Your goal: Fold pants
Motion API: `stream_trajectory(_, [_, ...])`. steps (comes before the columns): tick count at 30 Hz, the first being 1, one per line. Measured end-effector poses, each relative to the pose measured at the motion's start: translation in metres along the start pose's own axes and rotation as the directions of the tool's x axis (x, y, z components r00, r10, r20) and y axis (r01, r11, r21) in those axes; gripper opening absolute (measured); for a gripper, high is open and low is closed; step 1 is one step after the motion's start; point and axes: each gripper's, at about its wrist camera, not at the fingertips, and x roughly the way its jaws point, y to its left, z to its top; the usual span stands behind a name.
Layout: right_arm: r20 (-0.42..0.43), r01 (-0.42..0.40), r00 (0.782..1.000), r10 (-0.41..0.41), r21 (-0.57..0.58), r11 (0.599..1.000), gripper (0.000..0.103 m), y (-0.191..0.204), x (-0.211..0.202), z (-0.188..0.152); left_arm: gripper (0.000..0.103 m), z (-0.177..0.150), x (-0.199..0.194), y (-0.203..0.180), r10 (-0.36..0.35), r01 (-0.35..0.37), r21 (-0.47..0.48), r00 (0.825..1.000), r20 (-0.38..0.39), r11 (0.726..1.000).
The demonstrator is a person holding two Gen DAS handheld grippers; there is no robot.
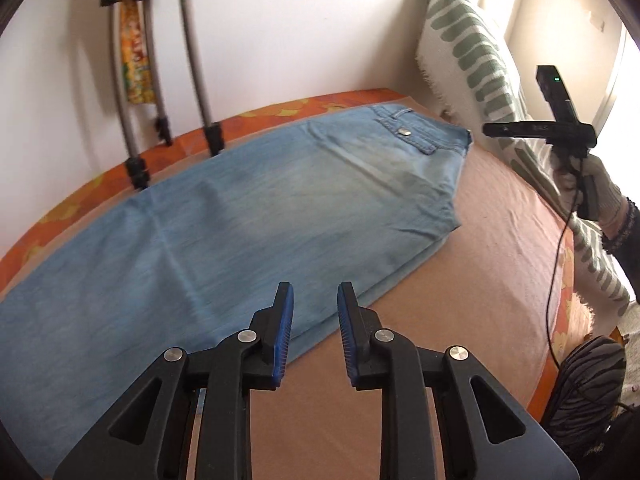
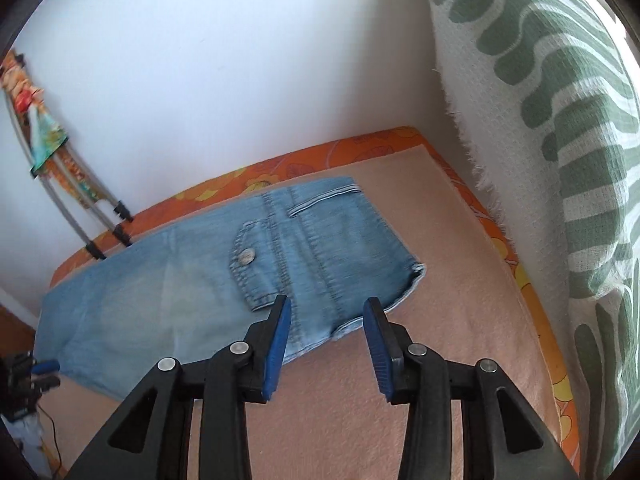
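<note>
Light blue denim pants (image 1: 224, 216) lie flat on the bed, one leg folded over the other, waist at the far right by the pillow. My left gripper (image 1: 315, 294) is open and empty, held just above the near edge of the leg. In the right wrist view the pants (image 2: 192, 292) show their waist and a buttoned back pocket (image 2: 256, 268). My right gripper (image 2: 327, 307) is open and empty above the waist's near edge. It also shows from the side in the left wrist view (image 1: 536, 130), raised above the bed.
A beige blanket (image 1: 500, 248) covers the bed over an orange patterned sheet (image 2: 360, 152). A green and white pillow (image 2: 560, 140) leans at the bed's right end. A folded metal rack (image 1: 160, 80) leans on the white wall behind the bed.
</note>
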Motion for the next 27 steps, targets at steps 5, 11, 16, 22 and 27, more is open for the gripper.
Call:
stream_trajectory(5, [-0.121,-0.155,0.985,0.124,-0.300,0.941,0.039,0.092,0.006,-0.038,0.021,-0.032,-0.007,0.052,0.062,-0.067,-0.094,0.996,-0.057,0.993])
stream_trajectory(11, [-0.208,-0.202,0.973,0.101,-0.555,0.807,0.038,0.178,0.034,-0.077,0.030,-0.048,-0.009,0.083,0.051,-0.057,-0.190,0.998,-0.038,0.980])
stream_trajectory(16, [-0.216,-0.153,0.976,-0.005,-0.706,0.691,0.038,0.215,0.060,-0.097,0.031,-0.054,-0.001,0.098,0.000,-0.015,-0.208,0.997,-0.075,0.978])
stream_trajectory(22, [-0.225,-0.128,0.971,-0.075,-0.761,0.635,0.030,0.220,0.077,-0.099,0.031,-0.069,-0.003,0.126,-0.026,0.006,-0.303,0.998,-0.062,0.953])
stream_trajectory(27, [-0.240,-0.129,0.966,-0.097,-0.771,0.624,0.000,0.221,0.083,-0.101,0.031,-0.081,-0.001,0.139,-0.023,-0.006,-0.319,0.996,-0.087,0.948])
